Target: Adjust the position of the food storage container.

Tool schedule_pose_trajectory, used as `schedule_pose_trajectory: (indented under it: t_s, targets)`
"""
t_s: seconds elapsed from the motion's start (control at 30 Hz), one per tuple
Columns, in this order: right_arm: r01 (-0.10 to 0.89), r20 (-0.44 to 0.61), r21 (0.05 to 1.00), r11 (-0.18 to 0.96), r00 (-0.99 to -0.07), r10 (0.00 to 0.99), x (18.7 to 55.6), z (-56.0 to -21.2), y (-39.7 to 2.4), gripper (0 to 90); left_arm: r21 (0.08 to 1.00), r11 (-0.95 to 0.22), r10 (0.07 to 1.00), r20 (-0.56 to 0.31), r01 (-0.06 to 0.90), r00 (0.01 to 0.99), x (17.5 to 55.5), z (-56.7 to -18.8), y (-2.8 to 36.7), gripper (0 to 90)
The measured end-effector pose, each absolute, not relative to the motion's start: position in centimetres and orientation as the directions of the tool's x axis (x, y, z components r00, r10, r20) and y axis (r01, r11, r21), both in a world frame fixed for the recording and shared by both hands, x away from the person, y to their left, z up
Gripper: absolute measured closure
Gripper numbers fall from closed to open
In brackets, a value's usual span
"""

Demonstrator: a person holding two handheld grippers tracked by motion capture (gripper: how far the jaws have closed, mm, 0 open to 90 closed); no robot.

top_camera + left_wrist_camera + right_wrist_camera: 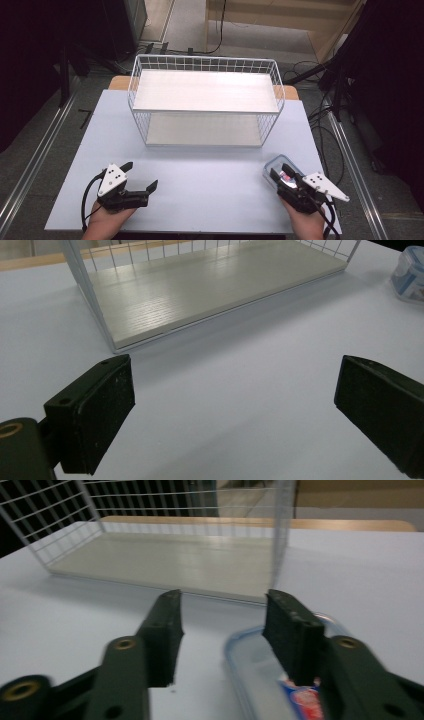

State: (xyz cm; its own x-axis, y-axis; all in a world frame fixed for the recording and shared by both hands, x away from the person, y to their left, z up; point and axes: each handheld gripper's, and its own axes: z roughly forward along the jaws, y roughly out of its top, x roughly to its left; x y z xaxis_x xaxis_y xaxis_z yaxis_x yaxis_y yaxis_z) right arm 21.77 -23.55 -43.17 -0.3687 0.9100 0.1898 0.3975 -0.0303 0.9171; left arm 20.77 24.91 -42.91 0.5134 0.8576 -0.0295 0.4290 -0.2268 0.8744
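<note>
On the near left of the pale table, the left gripper rests in the person's hand with its jaws spread wide and nothing between them. Farther back, at the middle, stands the white wire rack with two shelves. At the near right, the right gripper is over the clear lidded container; its jaws stand half apart, one above the lid, gripping nothing.
</note>
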Motion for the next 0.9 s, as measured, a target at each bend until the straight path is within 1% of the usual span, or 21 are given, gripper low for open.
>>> schedule_pose_trajectory:
  t_s: [0.07,0.1,0.13,0.17,0.27,0.33,0.4,0.5,0.53,0.57,0.63,0.67,0.7,0.73,0.9]
  targets:
    - [0.407,0.193,0.912,-0.048,-0.325,0.926,22.0,-43.3,-24.9,71.0,0.873,-0.228,0.857,-0.030,0.431,0.514,20.8,-42.9,24.9,3.1]
    - [0.407,0.193,0.912,-0.048,-0.325,0.926,22.0,-43.3,-24.9,71.0,0.873,-0.228,0.857,-0.030,0.431,0.514,20.8,-42.9,24.9,3.1]
    - [0.416,0.188,0.908,-0.049,-0.301,0.935,22.1,-43.5,-25.6,76.5,0.873,-0.228,0.857,-0.029,0.430,0.514,20.8,-42.9,24.9,3.1]
    - [0.442,0.190,0.895,-0.064,-0.247,0.950,22.5,-43.9,-26.9,89.1,0.873,-0.231,0.855,-0.029,0.430,0.517,20.8,-42.9,24.9,3.2]
    - [0.471,0.167,0.880,-0.068,-0.171,0.971,22.9,-44.8,-28.7,90.0,0.871,-0.236,0.855,-0.025,0.431,0.519,20.7,-42.9,24.8,3.2]
    - [0.489,0.179,0.867,-0.099,-0.119,0.977,23.3,-45.4,-30.1,90.0,0.872,-0.236,0.854,-0.025,0.429,0.519,20.7,-42.9,24.8,3.2]
    - [0.508,0.185,0.854,-0.114,-0.092,0.978,23.4,-46.1,-31.2,90.0,0.872,-0.235,0.854,-0.026,0.429,0.520,20.7,-42.9,24.8,3.2]
    - [0.536,0.193,0.836,-0.114,-0.092,0.977,23.5,-46.8,-31.9,90.0,0.873,-0.232,0.853,-0.030,0.430,0.522,20.7,-42.9,24.7,3.3]
    - [0.557,0.196,0.824,-0.101,-0.115,0.974,23.6,-47.5,-32.0,90.0,0.872,-0.235,0.852,-0.028,0.429,0.523,20.7,-43.0,24.6,3.4]
    - [0.557,0.196,0.824,-0.101,-0.115,0.974,23.6,-47.5,-32.0,90.0,0.872,-0.235,0.852,-0.028,0.429,0.523,20.7,-43.0,24.6,3.4]
    - [0.563,0.200,0.823,-0.072,-0.170,0.965,23.6,-47.6,-31.3,90.0,0.870,-0.240,0.849,-0.028,0.431,0.528,20.7,-43.0,24.6,3.5]
    - [0.563,0.200,0.823,-0.072,-0.170,0.965,23.6,-47.6,-31.3,90.0,0.870,-0.240,0.849,-0.028,0.431,0.528,20.7,-43.0,24.6,3.6]
    - [0.563,0.195,0.824,-0.055,-0.192,0.962,23.6,-47.5,-30.9,90.0,0.870,-0.241,0.847,-0.027,0.429,0.531,20.7,-42.9,24.6,3.6]
    - [0.558,0.184,0.830,-0.017,-0.245,0.952,23.4,-47.4,-29.8,90.0,0.870,-0.241,0.847,-0.028,0.430,0.531,20.6,-42.9,24.6,3.7]
    - [0.562,0.159,0.821,0.101,-0.395,0.905,23.0,-47.2,-25.6,90.0,0.874,-0.229,0.851,-0.034,0.429,0.525,20.5,-42.8,24.6,3.8]
